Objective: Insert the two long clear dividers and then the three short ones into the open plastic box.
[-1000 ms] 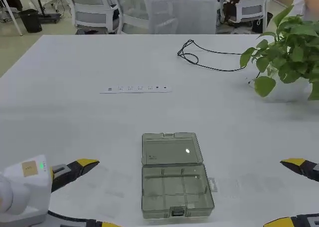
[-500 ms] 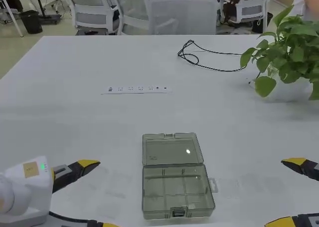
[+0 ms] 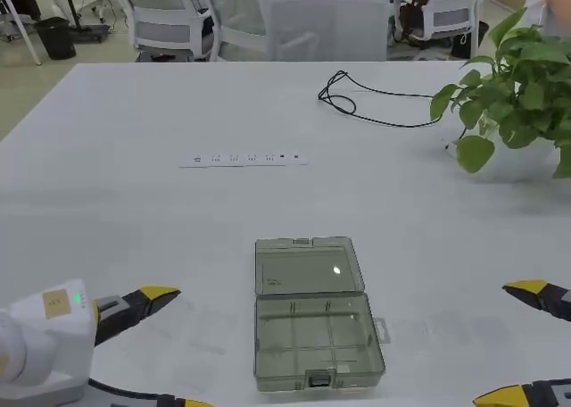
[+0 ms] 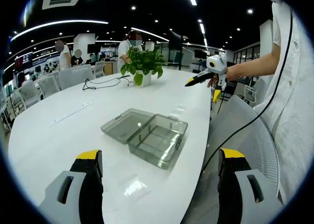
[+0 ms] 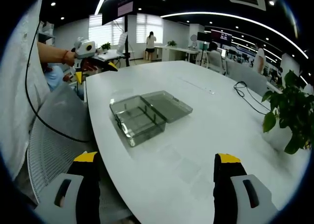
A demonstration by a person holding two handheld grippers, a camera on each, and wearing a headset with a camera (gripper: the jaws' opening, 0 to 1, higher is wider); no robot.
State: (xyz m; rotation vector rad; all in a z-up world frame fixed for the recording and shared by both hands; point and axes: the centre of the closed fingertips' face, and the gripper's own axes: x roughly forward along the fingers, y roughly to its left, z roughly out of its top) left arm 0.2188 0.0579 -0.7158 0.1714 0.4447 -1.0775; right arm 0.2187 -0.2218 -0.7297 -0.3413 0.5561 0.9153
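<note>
The clear grey plastic box lies open near the table's front edge, its lid folded flat on the far side. Clear dividers stand in its base and form a grid of compartments. A small clear piece rests against the box's right side. My left gripper is open to the left of the box, with nothing between its yellow-tipped fingers. My right gripper is open and bare to the right. The box lies ahead of the left gripper, and the box ahead of the right gripper.
A white power strip lies mid-table. A black cable coils at the far side and a potted plant stands at the right. Office chairs line the far edge. Bare tabletop surrounds the box.
</note>
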